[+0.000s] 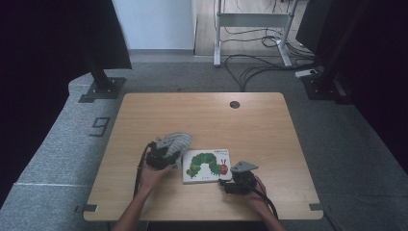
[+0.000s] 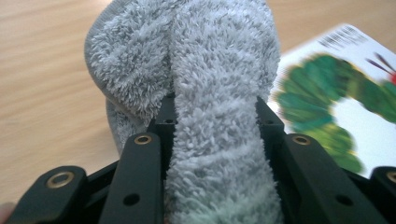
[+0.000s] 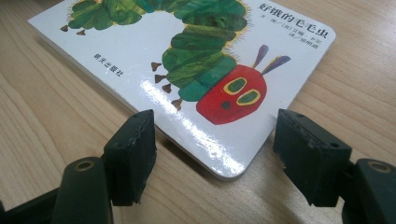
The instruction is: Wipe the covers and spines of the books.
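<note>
Nearest us, the right gripper [image 3: 212, 161] has its jaws apart around a corner of the caterpillar book [image 1: 207, 165] (lying flat on the table [image 1: 269, 130]). Beyond, our left gripper [image 1: 161, 156] is clamped on a fluffy grey sock [image 2: 210, 84] just beside the book.

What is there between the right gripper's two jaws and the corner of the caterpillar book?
Only bare table: in the right gripper view, the right gripper stands open, the book corner lying just ahead of its jaws, untouched.
</note>
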